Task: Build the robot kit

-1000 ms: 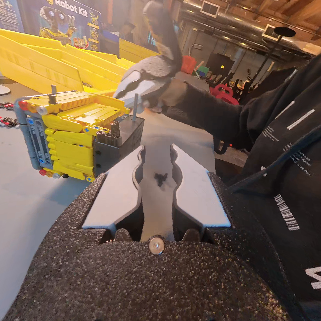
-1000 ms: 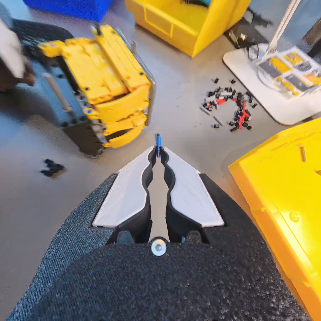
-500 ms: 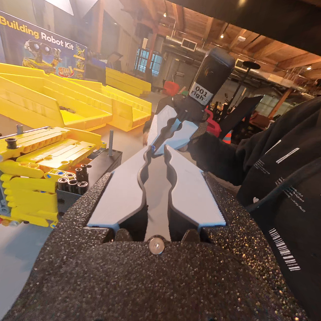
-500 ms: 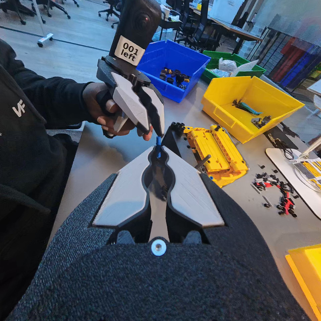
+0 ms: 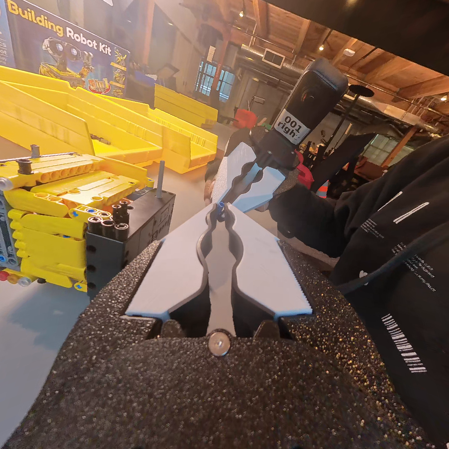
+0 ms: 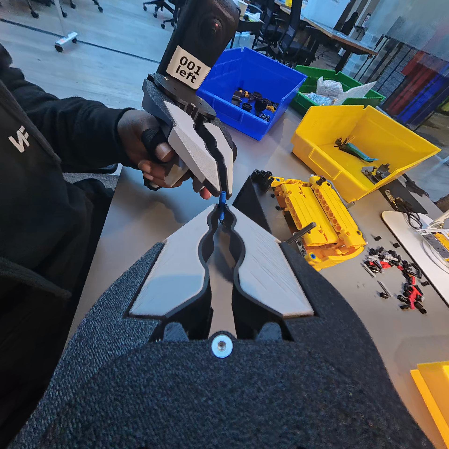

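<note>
Right gripper pinches a small blue pin at its tips, above the worktop's near edge. Left gripper is closed on the pin's other end. I'd keep both aligned along the pin and ease one grip only once the other is firm.

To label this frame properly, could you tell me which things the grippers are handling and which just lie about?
In hand: blue pin, gripped by the right gripper and left gripper, tip to tip.
Lying about: yellow model, loose pins, blue bin, yellow bin.
</note>
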